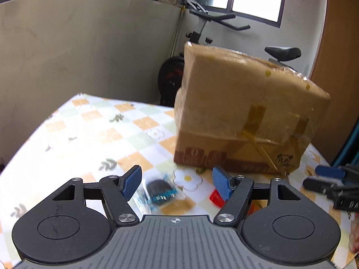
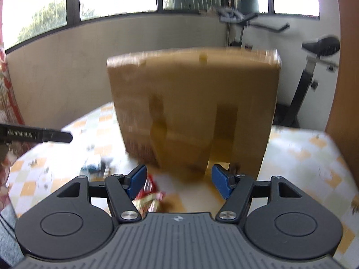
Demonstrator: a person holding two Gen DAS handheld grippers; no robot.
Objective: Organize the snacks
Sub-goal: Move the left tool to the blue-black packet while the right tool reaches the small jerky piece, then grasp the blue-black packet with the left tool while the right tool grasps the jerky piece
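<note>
A taped brown cardboard box (image 1: 246,112) stands on the checked tablecloth (image 1: 89,130); it also fills the right wrist view (image 2: 195,112), blurred. My left gripper (image 1: 177,183) is open and empty above a blue and black snack packet (image 1: 160,191) lying on the cloth. A red packet (image 1: 215,198) lies beside its right finger. My right gripper (image 2: 178,180) is open and empty just in front of the box, over a red and gold snack packet (image 2: 149,198). The blue packet (image 2: 96,167) shows to its left.
An exercise bike (image 1: 202,33) stands behind the table by the wall. The right gripper shows at the right edge of the left wrist view (image 1: 332,179). The left gripper's finger shows at the left of the right wrist view (image 2: 36,135). A wooden panel (image 2: 345,89) is at right.
</note>
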